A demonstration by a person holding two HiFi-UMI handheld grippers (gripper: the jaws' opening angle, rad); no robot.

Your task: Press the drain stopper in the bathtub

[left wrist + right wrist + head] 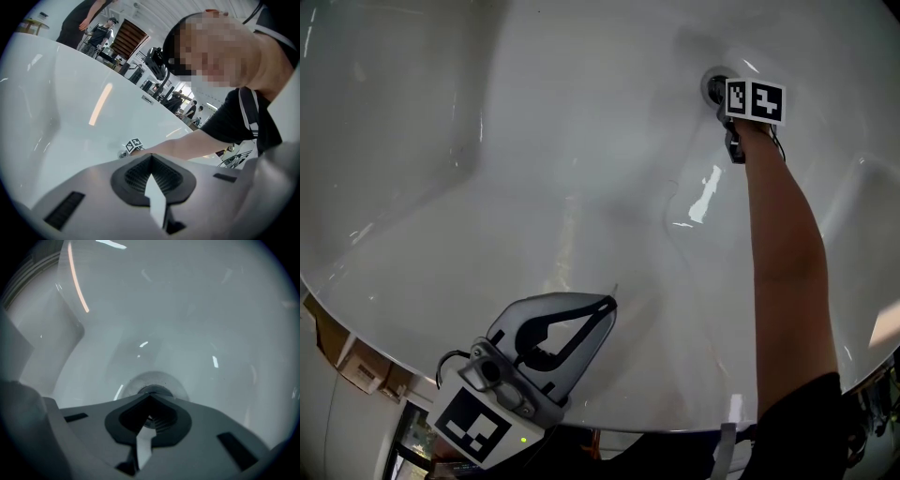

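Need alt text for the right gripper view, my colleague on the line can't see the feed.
The right gripper, jaws together, points its tips at the round drain stopper in the floor of the white bathtub, covering the stopper's near edge. Whether the tips touch it cannot be told. Light streaks reflect off the glossy tub walls.

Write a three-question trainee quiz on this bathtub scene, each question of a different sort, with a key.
1. True or false: the left gripper is touching the drain stopper.
2. The jaws of the right gripper are: A, wide apart; B, together; C, clamped on a sponge.
3. Fill the gap: the bathtub is ___ in colour.
Key: 1 false; 2 B; 3 white.
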